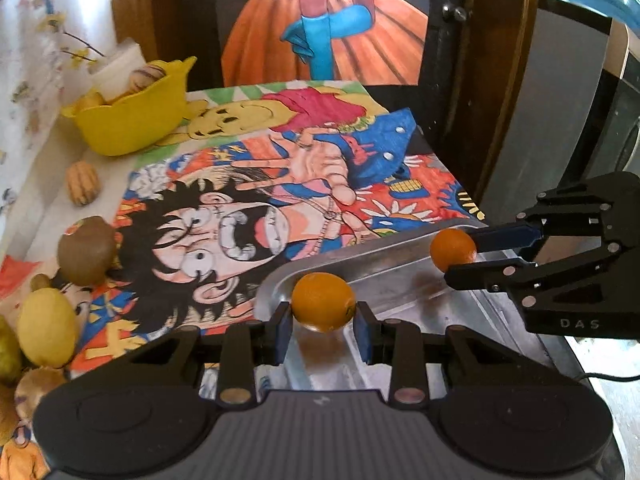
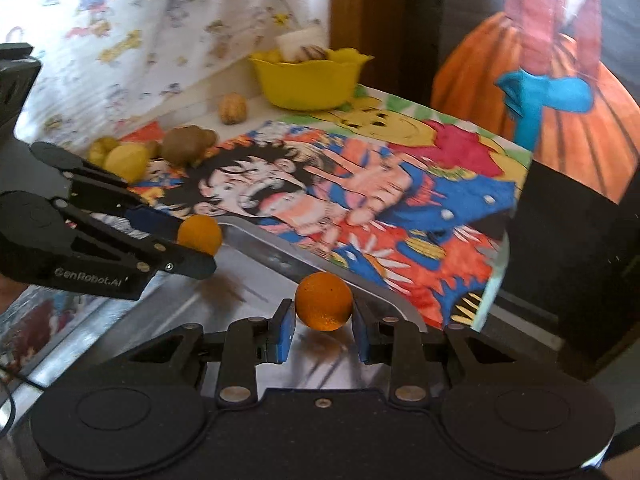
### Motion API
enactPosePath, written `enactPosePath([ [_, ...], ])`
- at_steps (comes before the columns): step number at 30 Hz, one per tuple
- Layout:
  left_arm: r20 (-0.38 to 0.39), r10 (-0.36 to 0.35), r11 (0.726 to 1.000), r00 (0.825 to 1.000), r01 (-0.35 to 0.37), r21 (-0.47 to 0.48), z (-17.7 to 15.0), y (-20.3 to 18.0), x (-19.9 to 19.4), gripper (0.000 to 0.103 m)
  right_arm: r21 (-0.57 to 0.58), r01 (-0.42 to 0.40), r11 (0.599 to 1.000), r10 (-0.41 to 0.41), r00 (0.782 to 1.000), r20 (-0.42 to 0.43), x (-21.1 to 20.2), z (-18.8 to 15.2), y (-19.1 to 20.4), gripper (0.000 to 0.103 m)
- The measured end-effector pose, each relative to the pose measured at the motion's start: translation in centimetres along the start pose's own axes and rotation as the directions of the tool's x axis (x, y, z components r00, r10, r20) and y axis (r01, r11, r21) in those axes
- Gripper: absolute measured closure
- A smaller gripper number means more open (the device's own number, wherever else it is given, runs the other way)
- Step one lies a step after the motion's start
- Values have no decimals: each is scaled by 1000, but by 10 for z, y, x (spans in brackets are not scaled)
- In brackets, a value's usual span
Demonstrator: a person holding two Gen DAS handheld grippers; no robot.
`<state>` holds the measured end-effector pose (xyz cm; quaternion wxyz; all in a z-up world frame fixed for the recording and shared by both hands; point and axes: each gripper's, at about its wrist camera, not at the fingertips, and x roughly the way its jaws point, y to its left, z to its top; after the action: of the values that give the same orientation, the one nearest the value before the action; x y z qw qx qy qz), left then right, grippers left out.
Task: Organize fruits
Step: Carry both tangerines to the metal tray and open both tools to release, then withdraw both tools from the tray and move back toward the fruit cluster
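Metal tray (image 1: 404, 280) underlies both tools, each clamping an orange.

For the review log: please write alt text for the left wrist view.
Left gripper holds an orange over a metal tray; the right gripper holds another orange beside it. Kiwi, lemon and a yellow bowl sit left.

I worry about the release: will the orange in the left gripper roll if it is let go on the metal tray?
Probably yes: the orange is round and smooth, and the metal tray looks slick. The tray's raised rim would likely stop it.
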<state>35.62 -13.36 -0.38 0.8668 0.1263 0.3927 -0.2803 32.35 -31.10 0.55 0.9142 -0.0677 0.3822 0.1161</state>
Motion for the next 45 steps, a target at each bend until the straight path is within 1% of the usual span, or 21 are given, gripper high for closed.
enactPosePath([
  [5, -19, -6, 1000, 1000, 6, 17, 4, -3, 14, 67, 31, 4, 999, -4, 1000, -1, 8, 0, 0, 70],
  [12, -30, 0, 1000, 1000, 0, 6, 4, 1, 21, 67, -18, -9, 1000, 9, 1000, 2, 17, 3, 14, 70],
  [25, -29, -9, 1000, 1000, 9, -14, 3, 5, 20, 66, -22, -8, 1000, 8, 1000, 7, 19, 4, 21, 69],
  [29, -27, -4, 1000, 1000, 3, -26, 4, 6, 17, 65, -21, -1, 1000, 1, 1000, 5, 13, 2, 22, 61],
  [32, -14, 4, 999, 1000, -4, -35, 3, 6, 11, 57, -5, 15, 1000, -15, 1000, 6, 4, 0, 22, 56],
  [34, 0, 15, 999, 1000, -15, -43, 4, 6, 5, 49, 6, 24, 1000, -24, 1000, 13, -5, -1, 22, 51],
  [36, 8, 25, 998, 1000, -24, -52, 3, 6, -1, 46, 25, 34, 999, -34, 999, 19, -14, -1, 22, 44],
  [38, 12, 40, 997, 999, -40, -71, 3, 7, -7, 40, 49, 40, 998, -41, 999, 21, -24, -2, 21, 40],
  [40, 9, 55, 994, 998, -54, -94, 2, 9, -15, 31, 79, 43, 996, -45, 999, 21, -35, -2, 22, 36],
  [41, 5, 66, 992, 998, -65, -112, 1, 10, -21, 28, 94, 42, 995, -44, 999, 19, -41, -2, 22, 32],
  [42, 0, 74, 989, 997, -74, -127, 0, 12, -26, 20, 104, 41, 994, -43, 999, 17, -45, -2, 23, 28],
  [43, -7, 85, 986, 996, -85, -146, -1, 14, -33, 15, 116, 39, 992, -41, 999, 10, -51, -3, 25, 26],
  [44, -15, 92, 982, 996, -93, -166, -2, 16, -40, 13, 123, 37, 992, -38, 999, 3, -56, -3, 27, 23],
  [45, -26, 95, 978, 995, -98, -182, -3, 18, -46, 9, 131, 33, 991, -32, 999, -4, -61, -4, 29, 20],
])
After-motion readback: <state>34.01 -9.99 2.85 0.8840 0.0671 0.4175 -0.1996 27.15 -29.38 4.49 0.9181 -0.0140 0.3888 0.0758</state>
